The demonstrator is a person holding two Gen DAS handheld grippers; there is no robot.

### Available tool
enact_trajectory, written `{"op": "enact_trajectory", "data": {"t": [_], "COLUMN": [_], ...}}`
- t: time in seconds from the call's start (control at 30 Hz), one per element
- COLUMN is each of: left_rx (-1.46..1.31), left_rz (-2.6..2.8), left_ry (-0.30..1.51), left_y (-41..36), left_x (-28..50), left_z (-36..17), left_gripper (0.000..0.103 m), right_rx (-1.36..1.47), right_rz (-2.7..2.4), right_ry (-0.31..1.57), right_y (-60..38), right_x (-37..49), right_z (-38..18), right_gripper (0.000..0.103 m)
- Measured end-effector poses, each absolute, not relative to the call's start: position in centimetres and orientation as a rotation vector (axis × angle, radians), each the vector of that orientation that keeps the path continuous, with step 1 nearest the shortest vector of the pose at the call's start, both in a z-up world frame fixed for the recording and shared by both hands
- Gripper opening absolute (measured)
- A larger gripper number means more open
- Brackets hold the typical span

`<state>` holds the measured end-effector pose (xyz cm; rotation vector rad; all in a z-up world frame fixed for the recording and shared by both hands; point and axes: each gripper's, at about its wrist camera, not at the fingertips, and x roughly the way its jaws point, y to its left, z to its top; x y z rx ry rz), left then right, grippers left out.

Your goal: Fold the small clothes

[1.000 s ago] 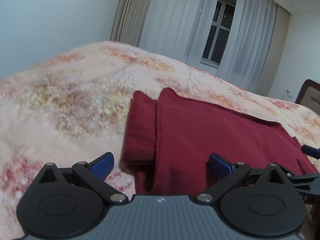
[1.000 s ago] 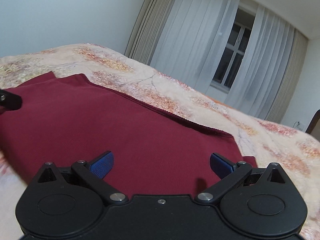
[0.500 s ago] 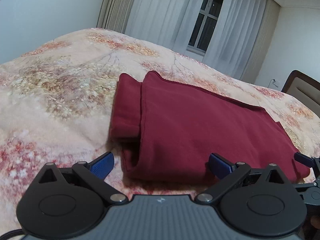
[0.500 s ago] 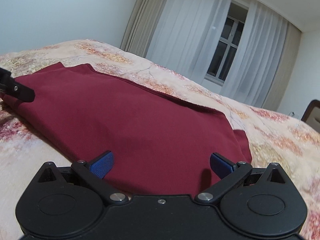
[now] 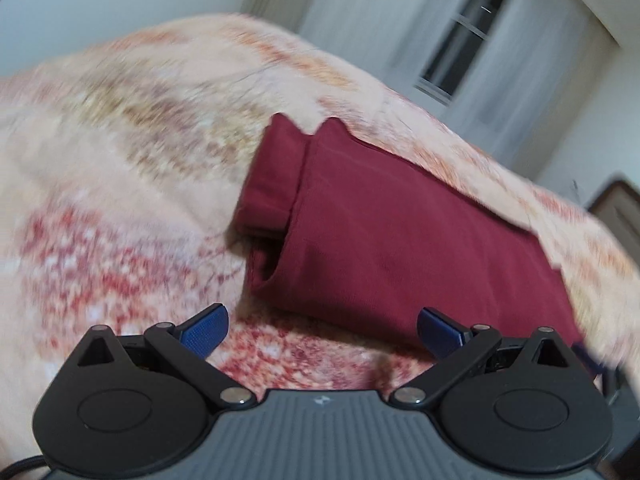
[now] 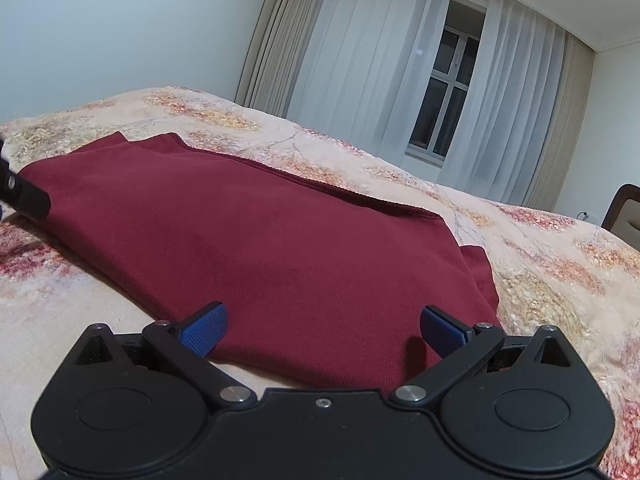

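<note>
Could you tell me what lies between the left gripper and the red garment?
Only bare floral bedspread separates the left gripper from the red garment, seen in the left wrist view.

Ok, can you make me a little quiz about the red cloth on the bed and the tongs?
1. True or false: the left tongs are shut on the red cloth.
2. What does the red cloth lie on?
A. a wooden floor
B. the flowery bedspread
C. a chair seat
3. Fill the gap: behind the thin white curtains there is a ____.

Key
1. False: both blue pads stand wide apart and hold nothing. The right tongs are open as well.
2. B
3. window
</note>
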<state>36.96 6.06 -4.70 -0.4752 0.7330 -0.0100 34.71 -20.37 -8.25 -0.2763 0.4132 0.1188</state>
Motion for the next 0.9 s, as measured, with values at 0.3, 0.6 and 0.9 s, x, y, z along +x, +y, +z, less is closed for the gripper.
{"op": "enact_trajectory", "data": {"t": [0.3,0.6,0.9], "left_rx": [-0.671,-0.715,-0.691], "left_rz": [-0.010,0.014,0.048], "left_ry": [0.642,0.538,0.530], "left_y": [6.9,6.8,6.7], "left_x": [36.8,37.5,38.7], "left_z": [-5.5,-6.8,-7.5], "left_gripper": [0.101,0.075,0.073], "right_rx": [-0.285,-0.281,-0.287], "right_rz": [0.112,0.110,0.102], "right_ry": [0.397,0.390,0.366], "right_y": [-20.3,-20.2,-20.1], "right_x": [34.5,34.4,34.0], "right_z": [-8.6,-8.7,-8.7], "right_gripper": [0.102,0.102,0.102]}}
